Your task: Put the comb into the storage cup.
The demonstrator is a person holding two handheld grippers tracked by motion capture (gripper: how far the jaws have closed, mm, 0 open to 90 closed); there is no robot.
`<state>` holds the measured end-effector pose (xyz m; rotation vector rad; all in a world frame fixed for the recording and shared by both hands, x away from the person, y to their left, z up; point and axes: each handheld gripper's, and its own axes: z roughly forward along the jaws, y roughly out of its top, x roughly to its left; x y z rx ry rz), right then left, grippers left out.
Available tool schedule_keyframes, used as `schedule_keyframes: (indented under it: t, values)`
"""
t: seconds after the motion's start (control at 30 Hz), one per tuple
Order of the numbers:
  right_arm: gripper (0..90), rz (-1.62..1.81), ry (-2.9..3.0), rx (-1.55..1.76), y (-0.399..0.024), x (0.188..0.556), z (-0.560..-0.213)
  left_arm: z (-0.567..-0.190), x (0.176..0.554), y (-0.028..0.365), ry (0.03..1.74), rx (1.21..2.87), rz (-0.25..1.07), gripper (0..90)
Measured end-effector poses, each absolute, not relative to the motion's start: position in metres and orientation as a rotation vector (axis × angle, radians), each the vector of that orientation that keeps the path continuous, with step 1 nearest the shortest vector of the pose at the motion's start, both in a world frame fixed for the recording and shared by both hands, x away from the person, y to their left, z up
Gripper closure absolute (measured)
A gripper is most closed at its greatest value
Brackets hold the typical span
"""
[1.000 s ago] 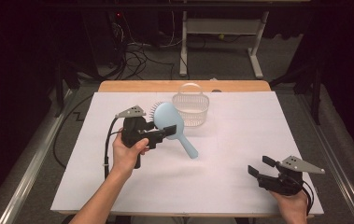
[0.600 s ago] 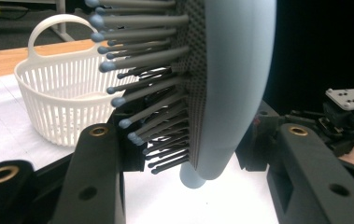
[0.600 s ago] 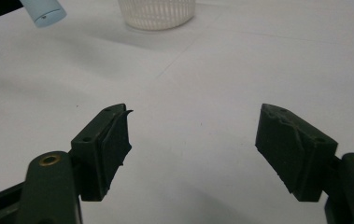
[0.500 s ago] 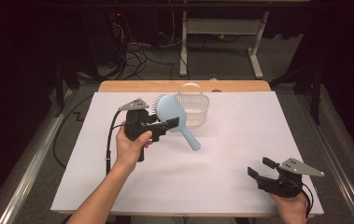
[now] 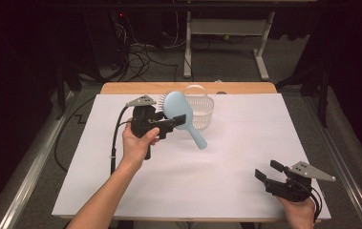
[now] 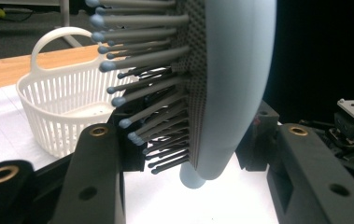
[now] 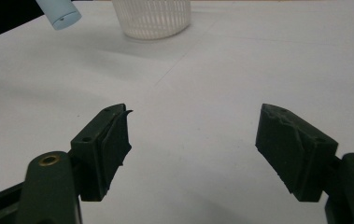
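A light blue hairbrush (image 5: 175, 106) with grey bristles is lifted above the white-covered table (image 5: 245, 157), its handle slanting down to the right. My left gripper (image 5: 181, 120) is shut on the brush where head meets handle. In the left gripper view the brush (image 6: 230, 84) stands between the two black jaws, bristles facing left toward a white slotted basket (image 6: 62, 107). That basket (image 5: 200, 109) sits just behind the brush at the table's far middle. My right gripper (image 5: 268, 170) rests open near the front right corner; in its own view the right gripper (image 7: 193, 144) has nothing between the jaws.
A wooden strip (image 5: 245, 88) runs along the table's far edge. Beyond it are cables and a metal desk frame (image 5: 226, 33) on the floor. The right gripper view catches the brush handle's tip (image 7: 59, 11) and the basket's base (image 7: 151, 16) far ahead.
My left gripper has carried the brush a little up and away, closer to the basket. The right gripper has stayed where it was.
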<state>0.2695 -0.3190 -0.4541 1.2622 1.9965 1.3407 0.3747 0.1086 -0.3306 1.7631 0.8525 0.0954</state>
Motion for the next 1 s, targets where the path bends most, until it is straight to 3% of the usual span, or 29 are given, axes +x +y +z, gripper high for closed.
schedule_keyframes:
  t: [1.0]
  values:
    - [25.1,1.358,1.981,1.270,-0.318,0.271,-0.455,-0.319,0.397,0.106,0.889,1.734,0.139,53.4]
